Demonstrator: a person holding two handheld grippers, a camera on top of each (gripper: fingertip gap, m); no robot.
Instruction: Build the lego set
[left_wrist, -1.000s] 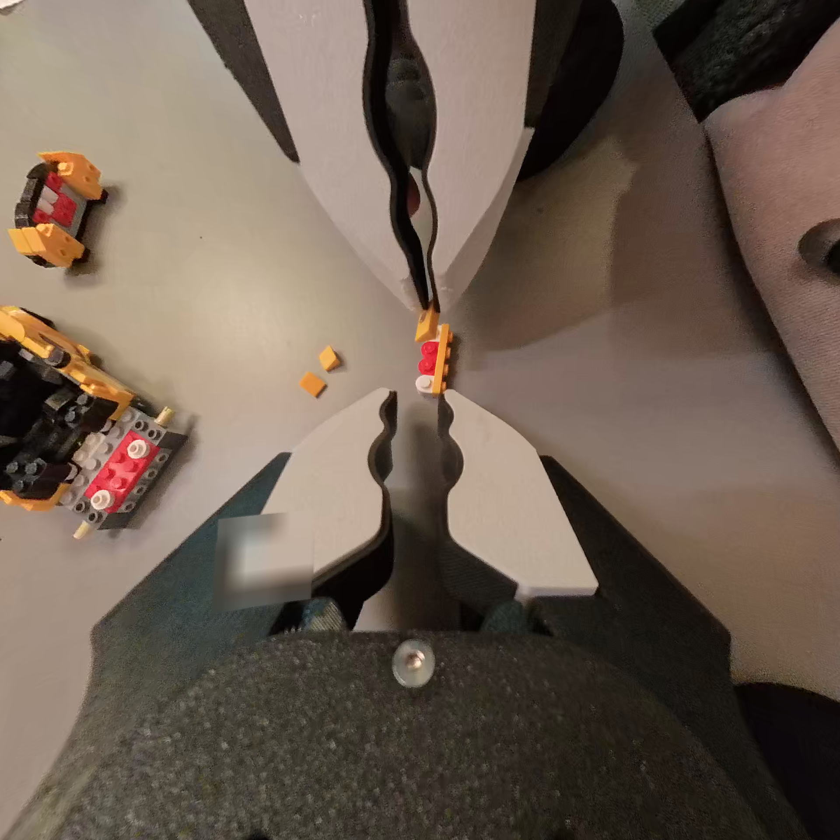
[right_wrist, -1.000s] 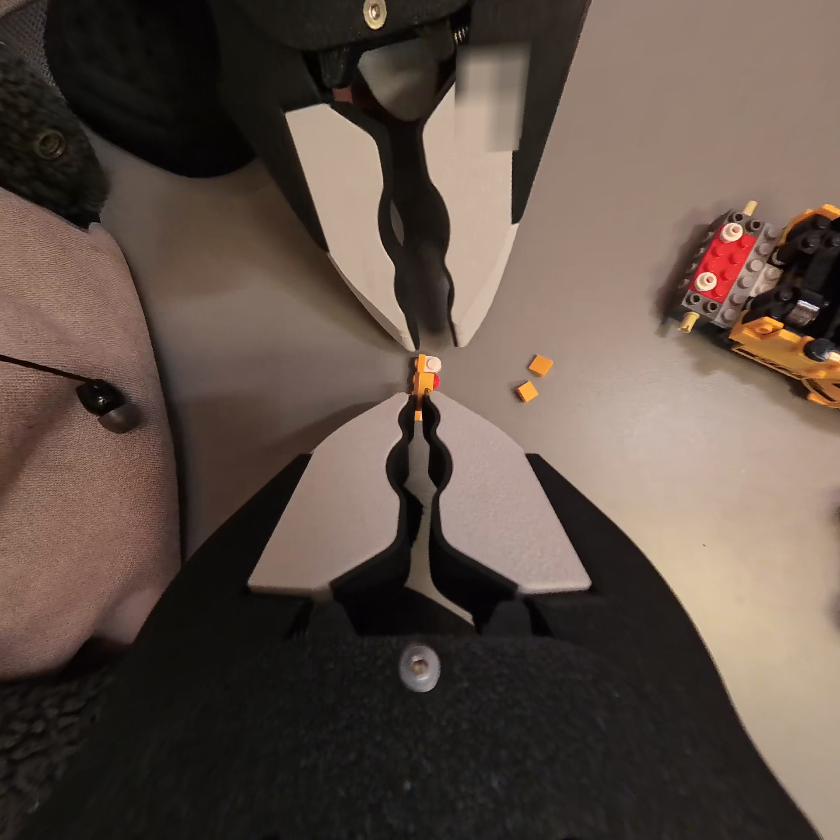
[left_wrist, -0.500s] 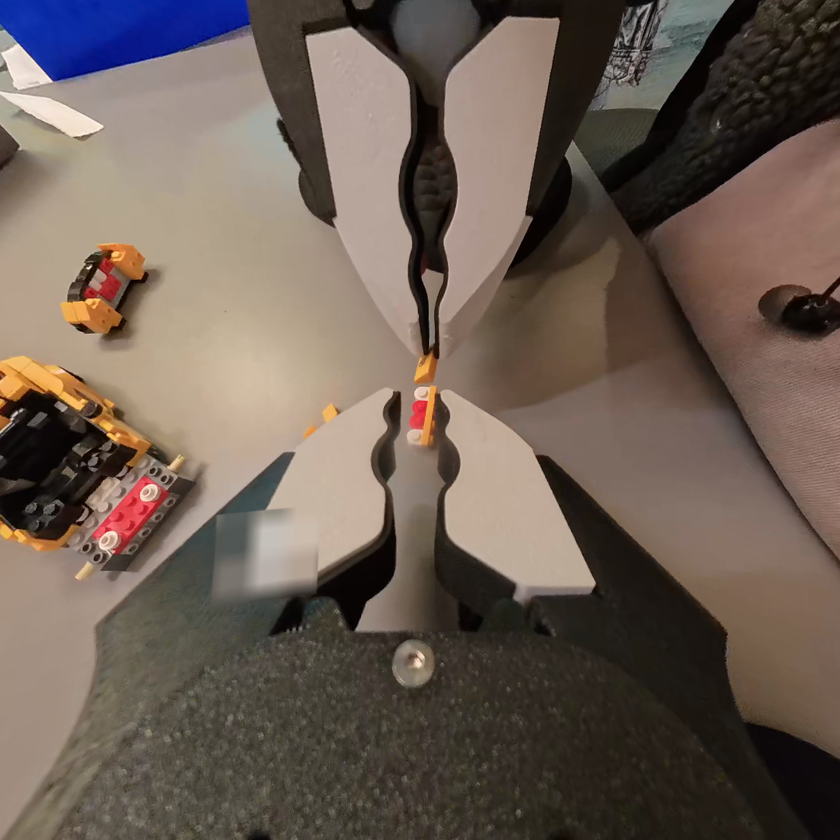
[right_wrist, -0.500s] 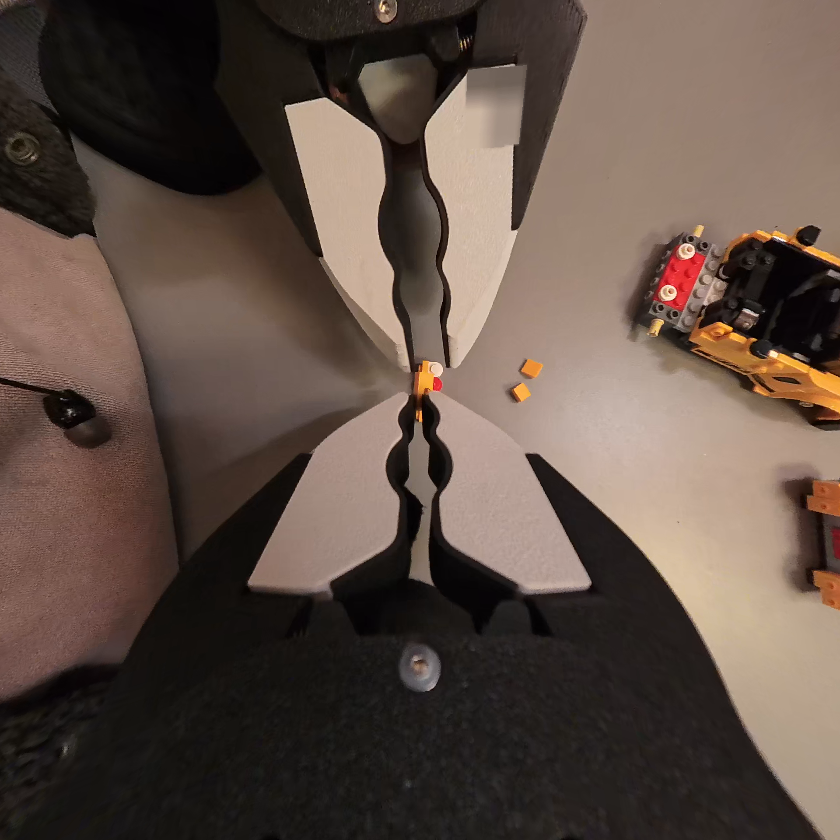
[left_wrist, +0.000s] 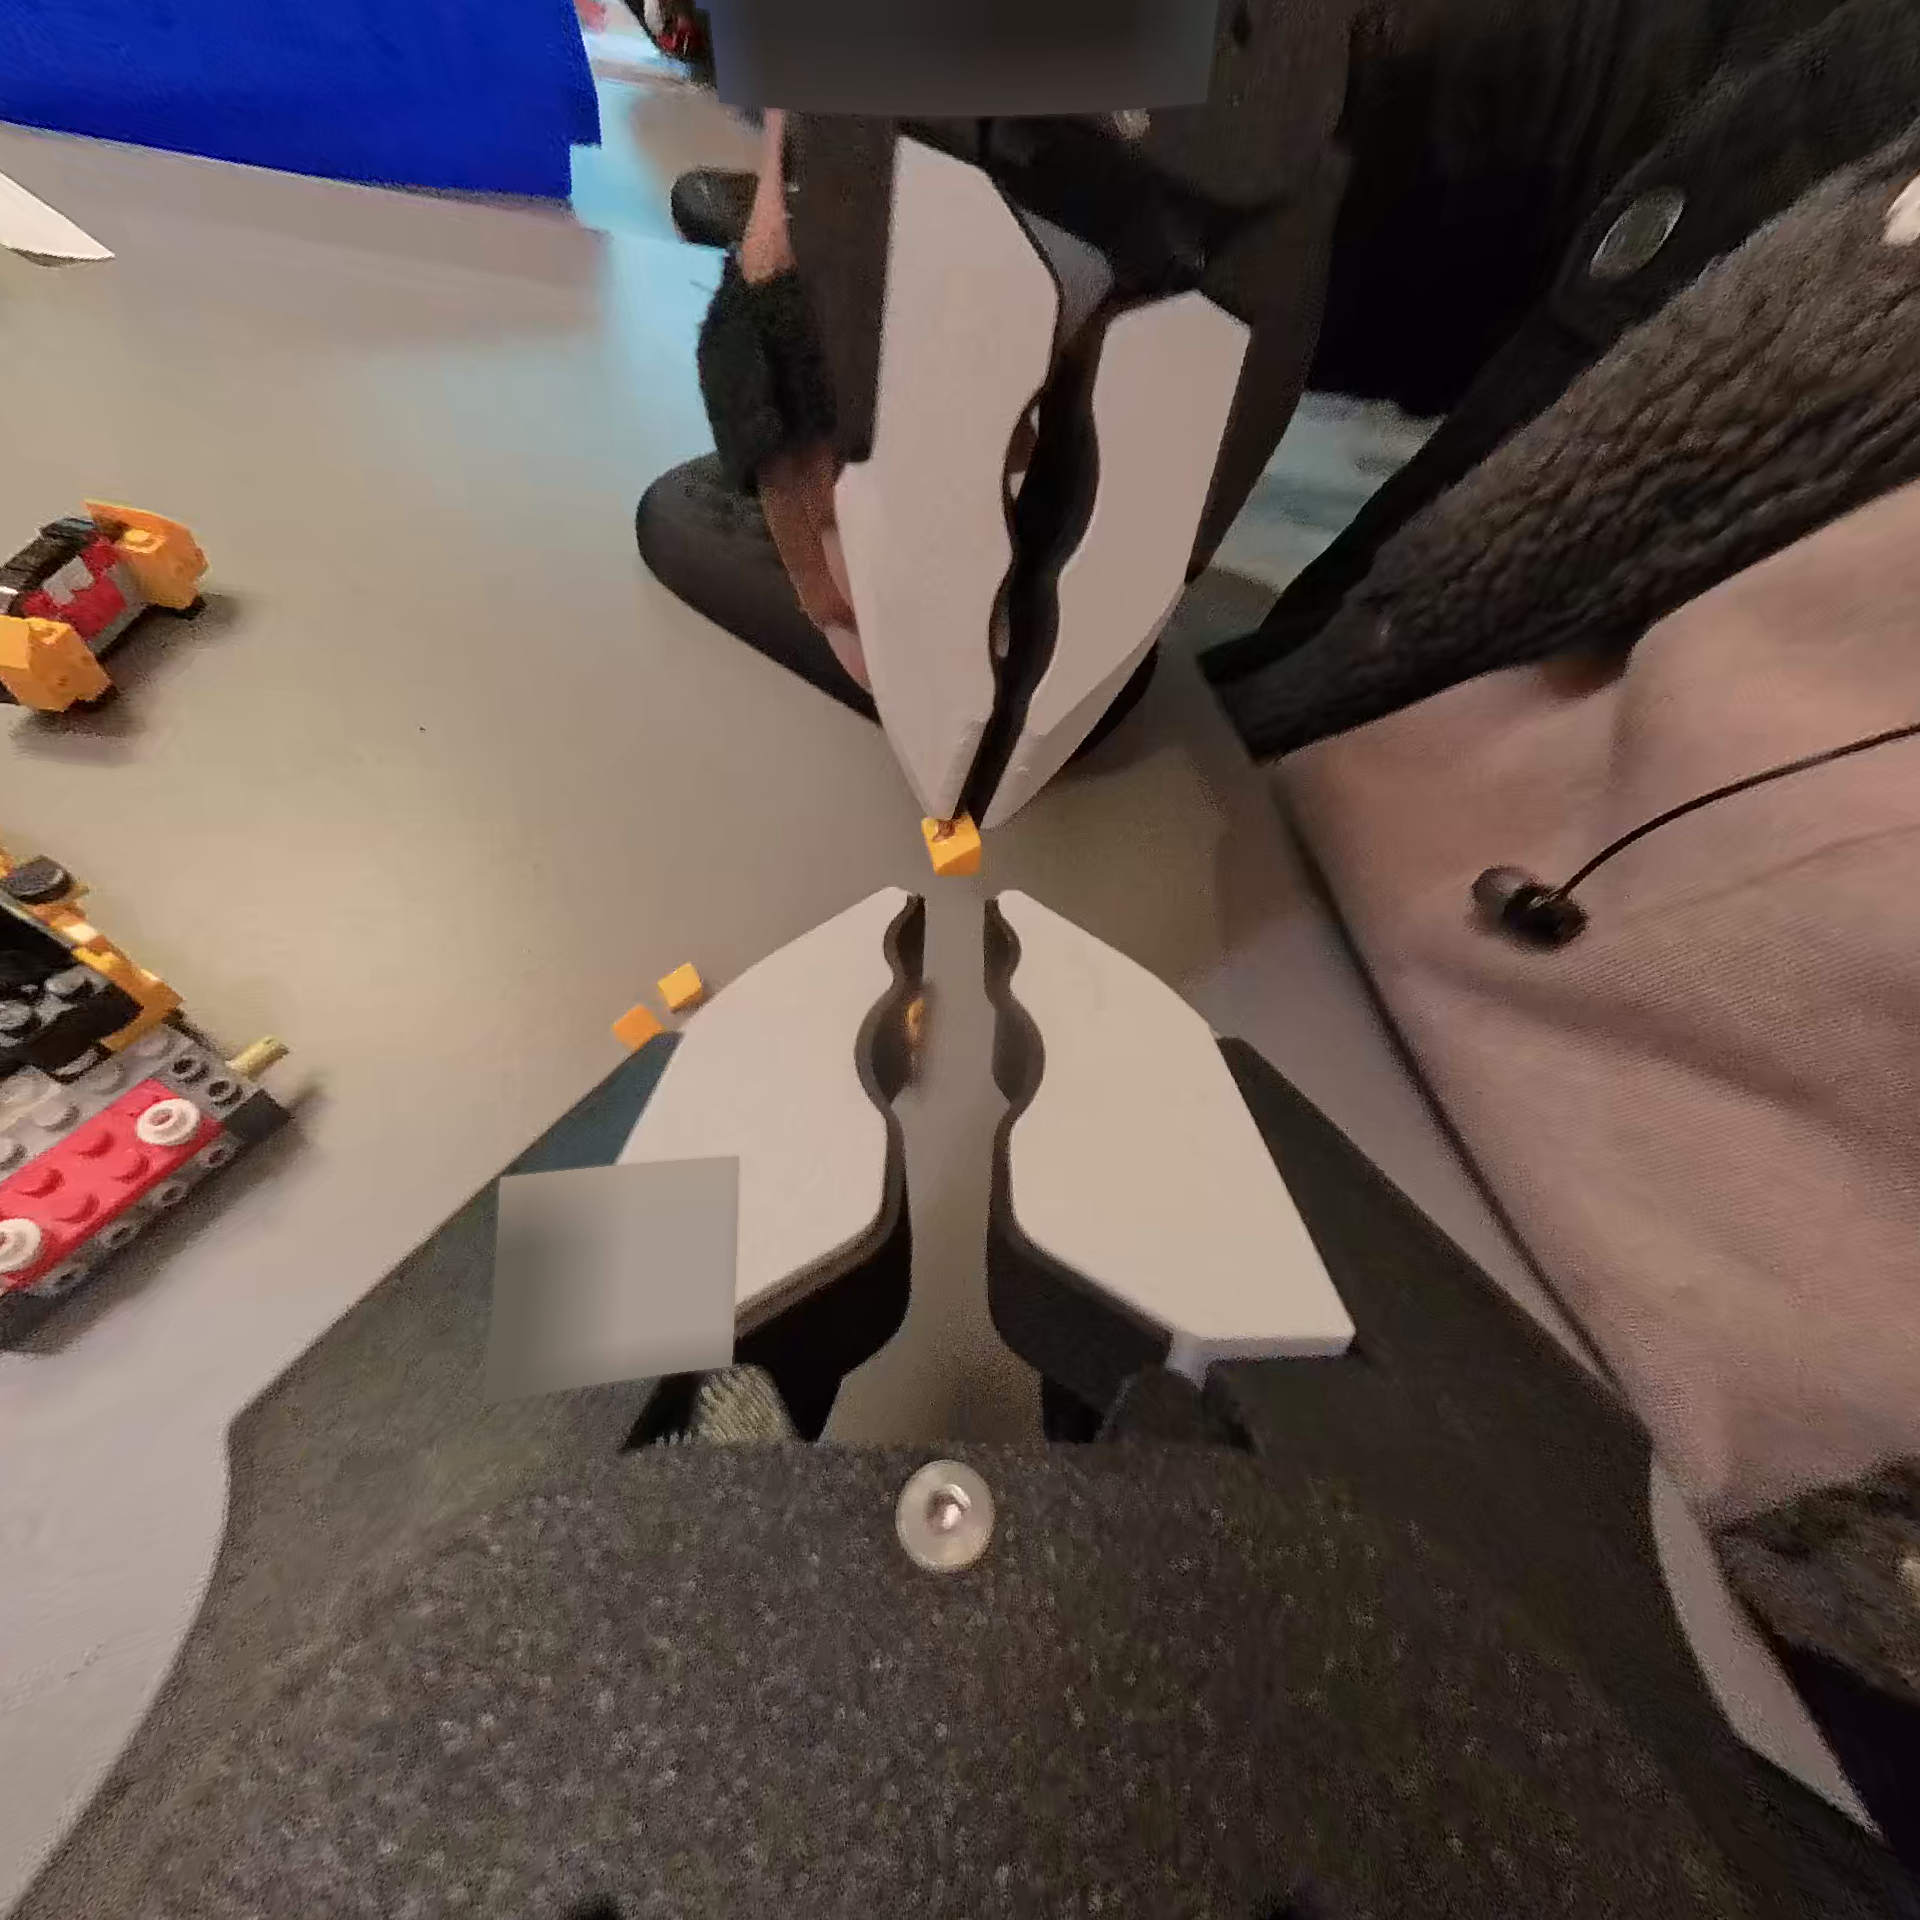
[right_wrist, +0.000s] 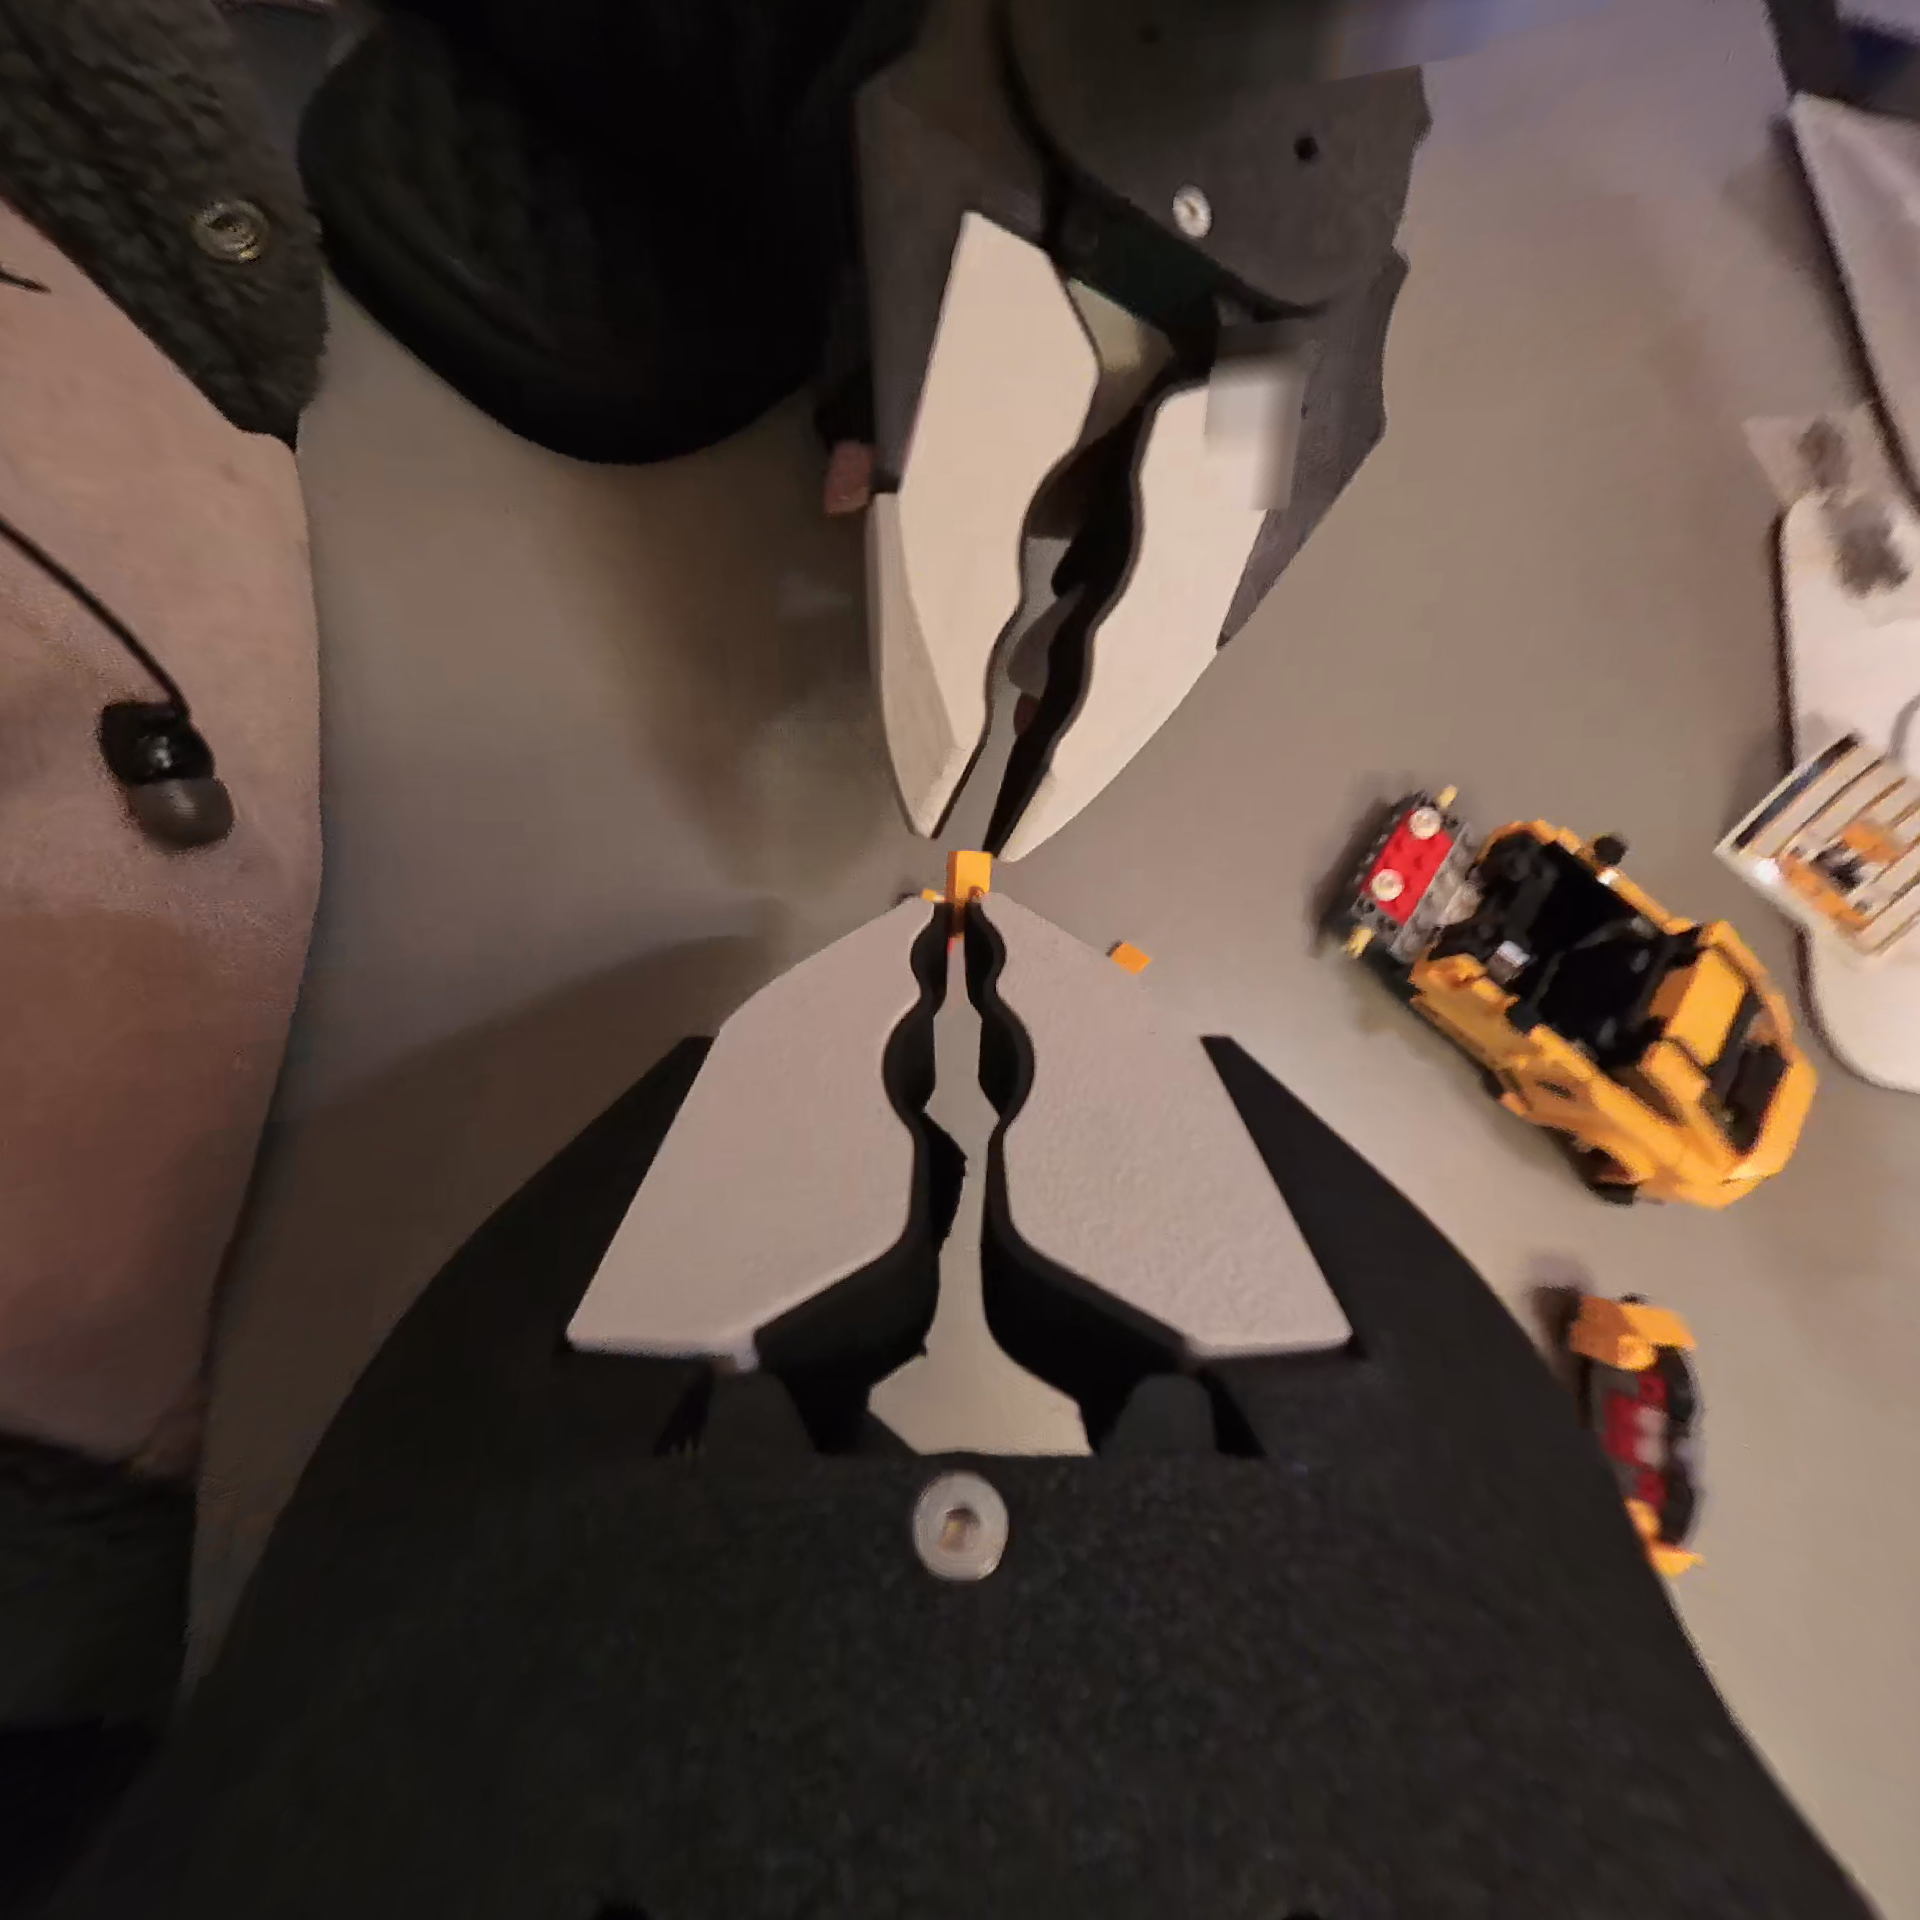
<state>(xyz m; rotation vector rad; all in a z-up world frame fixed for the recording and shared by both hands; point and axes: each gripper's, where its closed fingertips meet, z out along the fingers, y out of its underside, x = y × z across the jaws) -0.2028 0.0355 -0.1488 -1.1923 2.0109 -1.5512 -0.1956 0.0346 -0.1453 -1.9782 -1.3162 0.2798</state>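
The right gripper (right_wrist: 956, 914) is pinching its jaws almost shut on a small orange lego piece (right_wrist: 966, 878), which is sticking out just beyond the fingertips. Facing it from 12 o'clock, the left gripper (left_wrist: 940, 906) is holding its jaws narrowly parted and is gripping nothing that can be made out. The piece is hanging just clear of its tips, above the grey tabletop (left_wrist: 436, 790). An orange sliver is showing in the gap by one finger, too small to identify.

In the left wrist view, two loose orange square tiles (left_wrist: 660, 1003) are lying at 9 o'clock. The yellow-and-black lego car with a red-and-grey studded end (right_wrist: 1558, 997) is sitting farther out at 8 o'clock. A small orange, black and red lego sub-assembly (left_wrist: 94, 603) is resting at 10 o'clock, well apart from the car.
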